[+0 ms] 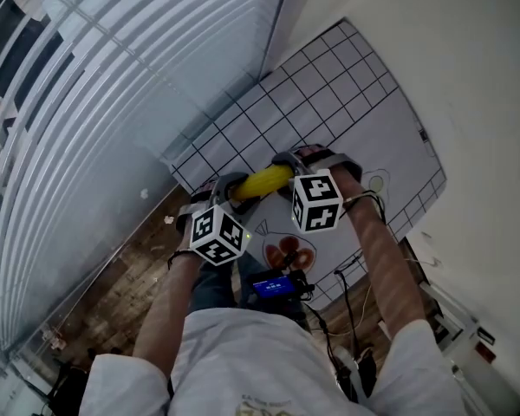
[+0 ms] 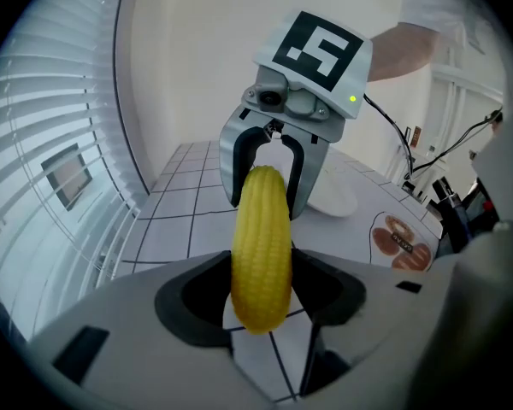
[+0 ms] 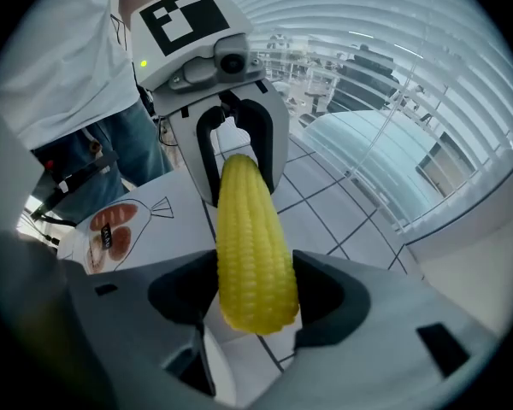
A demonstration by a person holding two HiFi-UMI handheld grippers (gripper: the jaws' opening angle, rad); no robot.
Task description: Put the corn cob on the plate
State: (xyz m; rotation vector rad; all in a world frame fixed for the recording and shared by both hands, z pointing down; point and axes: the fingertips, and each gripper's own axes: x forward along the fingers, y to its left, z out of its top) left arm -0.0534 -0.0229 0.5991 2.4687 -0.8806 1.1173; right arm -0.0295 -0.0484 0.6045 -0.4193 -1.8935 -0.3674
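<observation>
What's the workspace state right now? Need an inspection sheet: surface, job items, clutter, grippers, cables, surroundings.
Surface: white table mat with black grid lines, with a printed food picture on it.
Job's things: yellow corn cob spans between both grippers and is not on the white round plate, which lies beyond the right gripper.
Clutter: nothing seen.
Grippers: left gripper has its jaws shut on one end of the cob. Right gripper has its jaws shut on the other end.
Cables: black cables trail from the right gripper.
Surroundings: white window blinds, wooden floor, pale wall.
</observation>
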